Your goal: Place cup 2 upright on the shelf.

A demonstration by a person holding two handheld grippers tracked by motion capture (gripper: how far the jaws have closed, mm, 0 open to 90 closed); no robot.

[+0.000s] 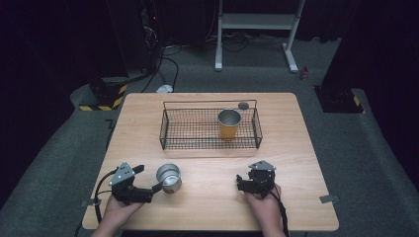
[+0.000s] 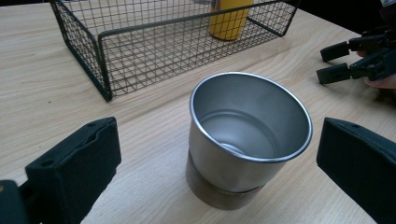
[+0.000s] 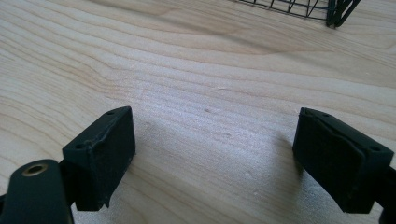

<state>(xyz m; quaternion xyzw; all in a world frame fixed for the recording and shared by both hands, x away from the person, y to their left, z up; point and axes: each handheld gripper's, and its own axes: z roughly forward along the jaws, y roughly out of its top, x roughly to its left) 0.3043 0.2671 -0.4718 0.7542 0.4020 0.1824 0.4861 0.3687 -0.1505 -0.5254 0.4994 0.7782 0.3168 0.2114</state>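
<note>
A steel cup with a brown base stands upright on the wooden table, near its front left. My left gripper is open. In the left gripper view the cup sits between the two black jaws with a gap on each side. My right gripper rests open at the front right, with bare wood between its jaws. A second cup, yellow outside and steel inside, stands in the right part of a black wire basket.
The basket lies across the middle of the table, and its corner shows beyond my right gripper. A small grey disc lies behind the basket. My right gripper is also seen off to the right. A white frame stands on the floor beyond.
</note>
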